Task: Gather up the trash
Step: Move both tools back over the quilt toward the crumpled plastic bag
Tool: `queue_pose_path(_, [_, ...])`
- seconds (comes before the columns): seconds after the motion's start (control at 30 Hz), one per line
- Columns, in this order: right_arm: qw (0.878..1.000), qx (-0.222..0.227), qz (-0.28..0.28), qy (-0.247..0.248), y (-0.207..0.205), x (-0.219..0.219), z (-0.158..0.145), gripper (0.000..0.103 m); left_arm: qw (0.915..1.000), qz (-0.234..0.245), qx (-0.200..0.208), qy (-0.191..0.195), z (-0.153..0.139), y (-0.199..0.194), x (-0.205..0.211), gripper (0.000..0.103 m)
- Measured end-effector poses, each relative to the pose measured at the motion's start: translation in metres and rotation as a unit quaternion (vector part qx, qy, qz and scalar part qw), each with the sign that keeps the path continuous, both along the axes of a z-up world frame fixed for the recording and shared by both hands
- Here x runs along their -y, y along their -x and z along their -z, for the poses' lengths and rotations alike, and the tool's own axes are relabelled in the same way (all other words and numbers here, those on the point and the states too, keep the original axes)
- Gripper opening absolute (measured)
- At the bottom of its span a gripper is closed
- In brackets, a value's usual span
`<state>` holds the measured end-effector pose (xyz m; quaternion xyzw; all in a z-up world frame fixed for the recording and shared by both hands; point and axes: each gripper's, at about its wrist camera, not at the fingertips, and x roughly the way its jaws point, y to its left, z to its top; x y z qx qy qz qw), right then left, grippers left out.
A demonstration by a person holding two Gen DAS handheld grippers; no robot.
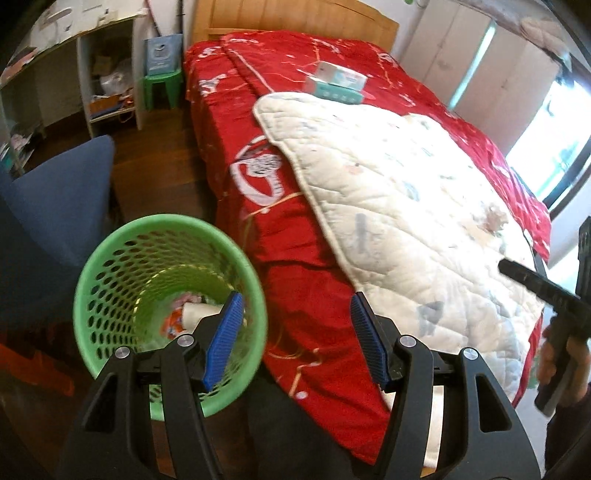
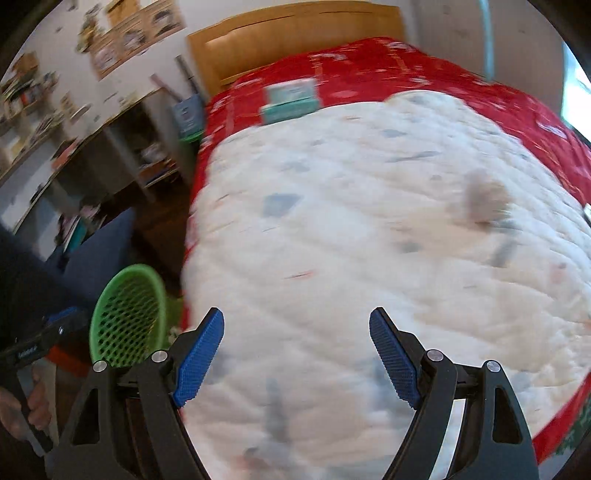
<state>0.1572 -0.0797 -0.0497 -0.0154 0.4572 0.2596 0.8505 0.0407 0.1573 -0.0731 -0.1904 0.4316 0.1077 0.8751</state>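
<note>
A green perforated basket (image 1: pixel 110 280) stands on the floor by the bed's side, and white and orange scraps (image 1: pixel 184 314) lie in its bottom. My left gripper (image 1: pixel 295 306) is open with nothing between its blue pads; one finger hangs over the basket's rim and the other over the red cover. My right gripper (image 2: pixel 295 325) is open and empty above the white quilt (image 2: pixel 351 221). The basket (image 2: pixel 129 325) shows low on the left there. A brownish blotch (image 2: pixel 484 203) sits on the quilt; blur hides whether it is print or an object.
A bed with a red cover (image 1: pixel 258 147) and a wooden headboard (image 1: pixel 295 18) fills both views. A teal box (image 1: pixel 338 83) lies near the pillow end. A blue chair (image 1: pixel 62 199), a green stool (image 1: pixel 162 85) and cluttered shelves (image 1: pixel 107 74) stand to the left on the wooden floor.
</note>
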Motion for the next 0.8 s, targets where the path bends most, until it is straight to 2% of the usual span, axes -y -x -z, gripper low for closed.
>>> queue_pose_path(0.13, [0.999, -0.003, 0.049, -0.013, -0.028, 0.042, -0.005, 0.076, 0.9998, 0.018, -0.005, -0.001, 0.001, -0.017, 0.017, 0.060])
queue_pose_path(0.37, [0.989, -0.035, 0.128, -0.067, -0.088, 0.108, -0.011, 0.062, 0.9984, 0.054, -0.012, -0.009, 0.000, -0.052, 0.047, 0.060])
queue_pose_path(0.6, [0.974, -0.068, 0.181, -0.119, -0.138, 0.145, -0.011, 0.055, 0.9953, 0.094, -0.011, -0.017, -0.002, -0.094, 0.078, 0.060])
queue_pose_path(0.8, [0.959, -0.106, 0.211, -0.157, -0.171, 0.159, 0.006, 0.051, 0.9917, 0.126, -0.004, -0.023, -0.006, -0.130, 0.104, 0.060])
